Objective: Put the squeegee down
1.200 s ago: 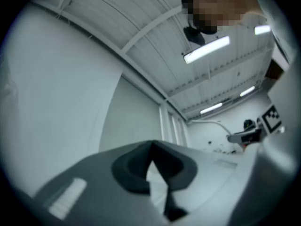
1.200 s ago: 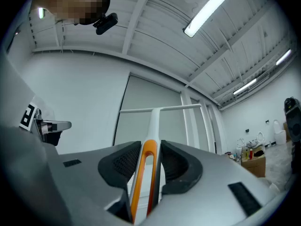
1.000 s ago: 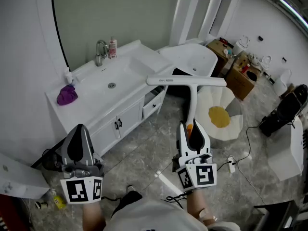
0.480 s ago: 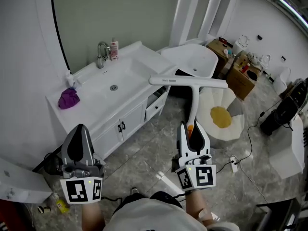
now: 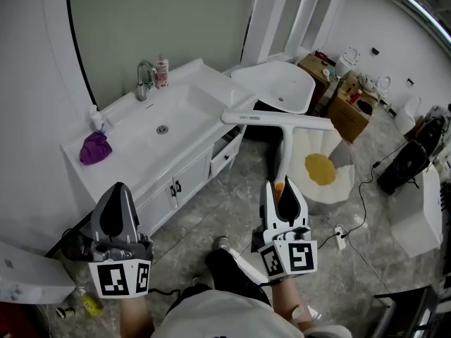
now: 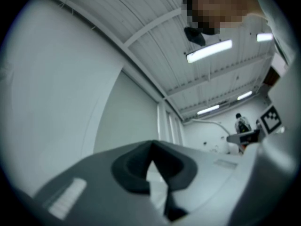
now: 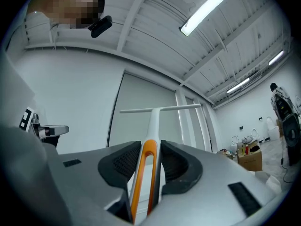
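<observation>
Floor (image 5: 204, 217): grey marble tiles under me, with a white mat (image 5: 338, 182) with a yellow centre lying to the right.
Mirror (image 5: 162, 20): on the wall behind the sink.
Tabletop (image 5: 211, 90): white vanity top with a sink (image 5: 165, 122) set into it, ahead of me on the left.
Squeegee (image 5: 285, 150): up in the air, not set down; the stem rises from my right tongs and the white blade lies crosswise at the top, near the tabletop's corner.
Right tongs (image 5: 280, 185): closed on the squeegee's orange-rimmed handle (image 7: 143, 173), a pad pressing each side.
Left tongs (image 5: 118, 186): tips together (image 6: 151, 147), nothing held, low on my left.
Cloth (image 5: 94, 148): purple, bunched at the tabletop's left end.
Faucet (image 5: 144, 76): chrome, behind the sink.
Bottle (image 5: 163, 69): small, just beside the faucet.
</observation>
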### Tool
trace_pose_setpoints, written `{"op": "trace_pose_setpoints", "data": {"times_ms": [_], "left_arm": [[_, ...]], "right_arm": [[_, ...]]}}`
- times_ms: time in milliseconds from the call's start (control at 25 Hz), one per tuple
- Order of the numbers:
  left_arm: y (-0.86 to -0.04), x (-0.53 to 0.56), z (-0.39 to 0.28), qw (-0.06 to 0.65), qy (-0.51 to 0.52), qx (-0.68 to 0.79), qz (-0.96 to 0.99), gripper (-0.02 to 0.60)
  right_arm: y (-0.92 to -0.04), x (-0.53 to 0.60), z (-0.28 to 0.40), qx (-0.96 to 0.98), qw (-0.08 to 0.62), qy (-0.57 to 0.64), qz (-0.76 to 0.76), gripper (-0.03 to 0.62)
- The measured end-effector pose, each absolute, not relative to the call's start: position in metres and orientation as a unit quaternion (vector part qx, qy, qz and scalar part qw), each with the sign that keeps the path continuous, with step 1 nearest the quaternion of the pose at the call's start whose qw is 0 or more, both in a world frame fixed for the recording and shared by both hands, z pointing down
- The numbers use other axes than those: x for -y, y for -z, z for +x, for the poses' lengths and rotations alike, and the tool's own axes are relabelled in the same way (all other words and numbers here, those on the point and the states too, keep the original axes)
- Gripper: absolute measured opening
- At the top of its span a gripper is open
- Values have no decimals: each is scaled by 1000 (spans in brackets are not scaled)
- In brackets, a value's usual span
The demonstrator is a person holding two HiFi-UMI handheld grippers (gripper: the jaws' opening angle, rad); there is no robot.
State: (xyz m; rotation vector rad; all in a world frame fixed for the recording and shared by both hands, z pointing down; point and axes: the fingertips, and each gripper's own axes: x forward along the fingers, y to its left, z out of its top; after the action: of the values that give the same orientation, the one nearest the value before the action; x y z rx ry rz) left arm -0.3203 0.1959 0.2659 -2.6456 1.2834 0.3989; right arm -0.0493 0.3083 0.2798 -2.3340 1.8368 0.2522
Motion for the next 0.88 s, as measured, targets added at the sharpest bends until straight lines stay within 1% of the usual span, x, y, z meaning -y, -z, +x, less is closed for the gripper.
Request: {"op": "trace_pose_setpoints", "data": {"times_ms": [360, 880], "left_arm": [[-268, -142, -297, 87, -133, -447, -880, 8], [-254, -44, -209, 97, -142, -453, -875, 8]], "right_arm": [[-285, -246, -27, -633, 76, -86, -766, 132], [-275, -142, 58, -645, 81, -90, -755, 132]]}}
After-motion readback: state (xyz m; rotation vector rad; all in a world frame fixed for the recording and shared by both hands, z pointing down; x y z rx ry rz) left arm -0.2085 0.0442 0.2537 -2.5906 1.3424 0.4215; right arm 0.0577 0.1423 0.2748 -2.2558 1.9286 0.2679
